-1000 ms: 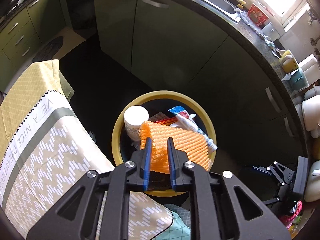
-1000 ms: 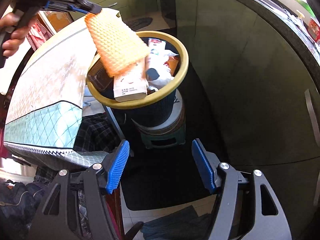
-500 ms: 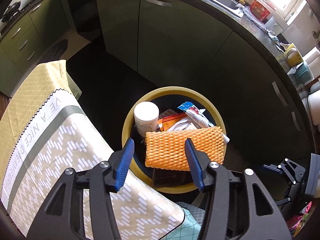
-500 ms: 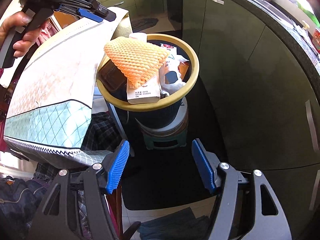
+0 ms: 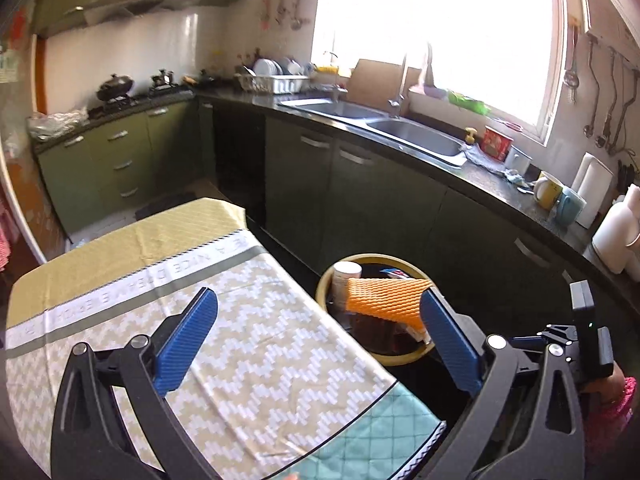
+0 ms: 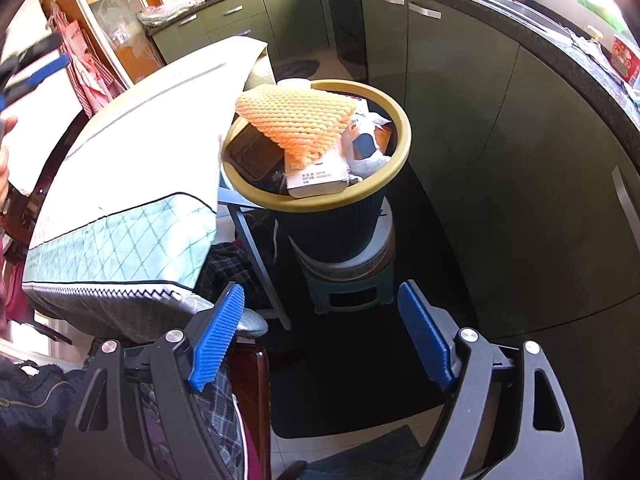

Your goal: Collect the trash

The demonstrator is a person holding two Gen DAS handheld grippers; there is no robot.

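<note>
The left gripper (image 5: 318,332) has its blue fingers (image 5: 188,334) spread wide and holds nothing; it hovers over the patterned tablecloth (image 5: 240,344), beside the trash bin (image 5: 362,352). The orange foam net (image 5: 386,300) lies on top of the bin's heap, beyond the right-hand finger and apart from it. The right gripper (image 6: 320,332) is likewise released and empty, held low and well short of the bin (image 6: 402,136), looking down at it. From there the foam net (image 6: 298,114) rests across a white carton (image 6: 320,170) and a dark tray (image 6: 252,150) inside the yellow rim. The bin stands on a stool (image 6: 348,276), touching the table's edge.
</note>
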